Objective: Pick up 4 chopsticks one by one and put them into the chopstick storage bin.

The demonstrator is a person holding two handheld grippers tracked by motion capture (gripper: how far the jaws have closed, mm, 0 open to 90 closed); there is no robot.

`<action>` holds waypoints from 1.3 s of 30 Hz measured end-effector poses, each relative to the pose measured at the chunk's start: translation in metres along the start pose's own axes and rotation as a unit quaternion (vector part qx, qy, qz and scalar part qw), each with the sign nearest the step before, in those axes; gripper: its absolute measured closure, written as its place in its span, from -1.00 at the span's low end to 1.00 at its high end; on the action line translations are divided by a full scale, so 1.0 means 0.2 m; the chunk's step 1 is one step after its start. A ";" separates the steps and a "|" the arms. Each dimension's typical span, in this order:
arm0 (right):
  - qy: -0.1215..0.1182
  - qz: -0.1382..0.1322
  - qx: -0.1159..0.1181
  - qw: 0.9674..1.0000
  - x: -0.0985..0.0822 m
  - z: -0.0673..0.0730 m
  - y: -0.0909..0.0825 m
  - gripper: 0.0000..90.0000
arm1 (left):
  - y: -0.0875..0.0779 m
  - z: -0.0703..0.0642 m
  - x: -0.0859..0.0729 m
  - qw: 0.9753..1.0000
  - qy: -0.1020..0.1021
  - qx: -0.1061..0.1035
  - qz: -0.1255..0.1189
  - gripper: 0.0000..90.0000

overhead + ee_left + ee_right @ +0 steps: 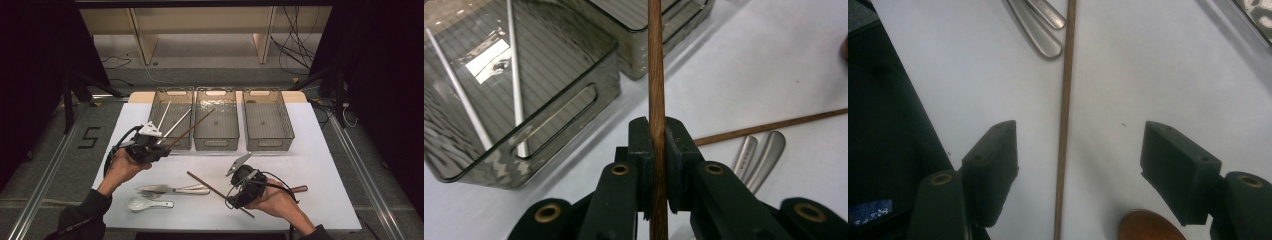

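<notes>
1. Wooden chopstick [655,65] sits clamped in the left claw [656,150], angled over the smoky bins [172,120].
2. Right claw [1078,165] gapes wide, straddling a second chopstick [1064,120] flat on the white surface [1128,75].
3. High view adds a white spoon [145,203].

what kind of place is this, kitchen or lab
Likely a lab recording station, not a kitchen: a white table ringed by dark curtains, loose cables on the floor, and three plastic bins for sorting cutlery.
</notes>
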State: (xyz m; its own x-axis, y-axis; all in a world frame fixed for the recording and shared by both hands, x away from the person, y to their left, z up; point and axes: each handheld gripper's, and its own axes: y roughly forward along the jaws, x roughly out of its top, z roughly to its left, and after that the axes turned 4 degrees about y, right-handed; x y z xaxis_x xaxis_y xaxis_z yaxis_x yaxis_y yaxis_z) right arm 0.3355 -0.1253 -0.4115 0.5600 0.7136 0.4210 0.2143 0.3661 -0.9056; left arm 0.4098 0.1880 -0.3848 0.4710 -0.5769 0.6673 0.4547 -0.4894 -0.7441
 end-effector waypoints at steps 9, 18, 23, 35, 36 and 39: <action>-0.003 0.005 0.002 1.000 -0.01 0.00 0.01 -0.32 | 0.00 0.12 0.02 0.999 -0.038 0.014 -0.009 0.85; -0.005 0.013 0.005 1.000 -0.01 0.01 0.02 -0.34 | 0.05 0.19 0.09 0.998 -0.055 0.023 -0.008 0.85; -0.010 0.013 0.004 1.000 -0.01 0.01 0.02 -0.34 | 0.09 0.23 0.14 0.998 -0.064 0.028 -0.006 0.85; -0.014 0.015 0.007 1.000 -0.01 0.02 0.02 -0.35 | 0.16 0.34 0.21 0.994 -0.098 0.049 0.001 0.85; -0.017 0.016 0.007 1.000 -0.01 0.02 0.02 -0.35 | 0.16 0.35 0.21 0.994 -0.100 0.050 0.001 0.85; -0.012 0.016 0.007 1.000 -0.01 0.02 0.02 -0.35 | 0.18 0.39 0.21 0.992 -0.113 0.058 0.008 0.85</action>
State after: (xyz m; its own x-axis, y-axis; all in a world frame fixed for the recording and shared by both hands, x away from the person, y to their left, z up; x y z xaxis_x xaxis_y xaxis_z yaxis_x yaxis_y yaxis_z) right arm 0.3319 -0.1230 -0.4162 0.5465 0.7393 0.3934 0.1860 0.3509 -0.9178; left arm 0.5048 0.1979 -0.3810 0.6299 -0.4162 0.6557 0.5233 -0.3964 -0.7543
